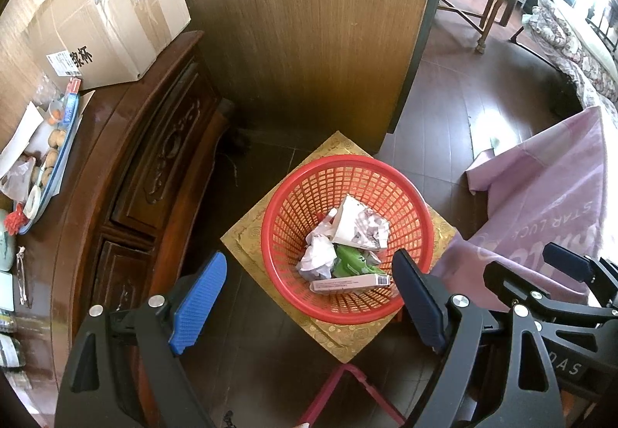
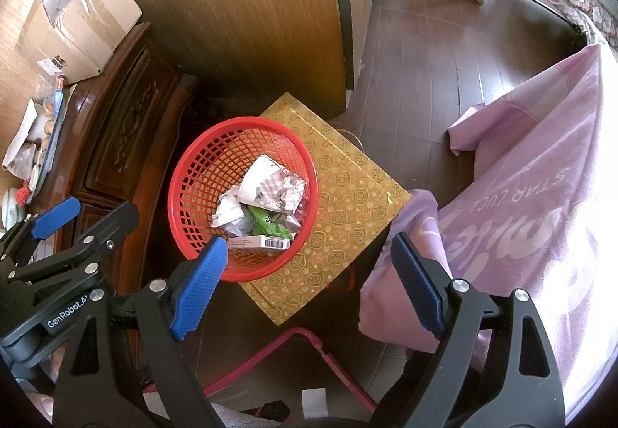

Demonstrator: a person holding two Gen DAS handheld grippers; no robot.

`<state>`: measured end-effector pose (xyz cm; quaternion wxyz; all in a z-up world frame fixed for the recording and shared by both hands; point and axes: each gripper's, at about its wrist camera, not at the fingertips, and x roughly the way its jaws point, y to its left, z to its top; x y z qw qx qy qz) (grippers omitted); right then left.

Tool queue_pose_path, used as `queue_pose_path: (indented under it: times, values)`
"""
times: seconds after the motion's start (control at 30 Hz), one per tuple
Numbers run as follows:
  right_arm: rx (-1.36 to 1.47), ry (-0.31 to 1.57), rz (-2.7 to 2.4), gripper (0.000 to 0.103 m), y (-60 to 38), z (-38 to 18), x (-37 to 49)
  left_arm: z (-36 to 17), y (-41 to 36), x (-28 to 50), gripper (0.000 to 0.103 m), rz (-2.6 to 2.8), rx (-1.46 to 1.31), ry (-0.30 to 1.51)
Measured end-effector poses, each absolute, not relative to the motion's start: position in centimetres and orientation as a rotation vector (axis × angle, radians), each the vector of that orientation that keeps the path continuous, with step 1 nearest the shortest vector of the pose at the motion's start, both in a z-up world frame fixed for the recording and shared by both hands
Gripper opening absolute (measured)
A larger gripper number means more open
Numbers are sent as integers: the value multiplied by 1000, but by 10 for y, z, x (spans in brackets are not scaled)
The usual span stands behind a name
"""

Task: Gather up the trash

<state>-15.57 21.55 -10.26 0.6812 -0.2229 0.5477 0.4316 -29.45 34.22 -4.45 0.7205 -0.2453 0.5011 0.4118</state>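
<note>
Left gripper [image 1: 309, 296] jaws standing spread, nothing pinched; red basket [image 1: 278, 196] of crumpled paper [image 1: 318, 256] sitting between and beyond them. Right gripper [image 2: 309, 285] jaws spread, empty, basket off its left finger.

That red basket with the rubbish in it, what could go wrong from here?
The red basket sits on a gold patterned box, not on the floor, so a knock from either open gripper might tip it. The large crumpled paper lies on top of the pile and may fall out if the basket is lifted. The pink cloth hangs close beside and could snag the right gripper.
</note>
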Motion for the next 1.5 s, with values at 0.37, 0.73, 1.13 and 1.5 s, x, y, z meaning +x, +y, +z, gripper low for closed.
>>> queue_pose_path:
  times: [0.37, 0.73, 1.13, 1.5]
  values:
    - [-510, 1228, 963, 84, 214, -104, -155, -44, 344, -294, 86, 922, -537, 1108]
    - [-511, 1228, 962, 84, 214, -105, -155, -45, 344, -296, 86, 945, -526, 1113]
    - [-512, 1230, 961, 84, 213, -106, -155, -44, 346, -297, 86, 963, -525, 1112]
    - [-518, 1232, 960, 84, 214, -106, -157, -49, 349, -298, 86, 953, -560, 1129]
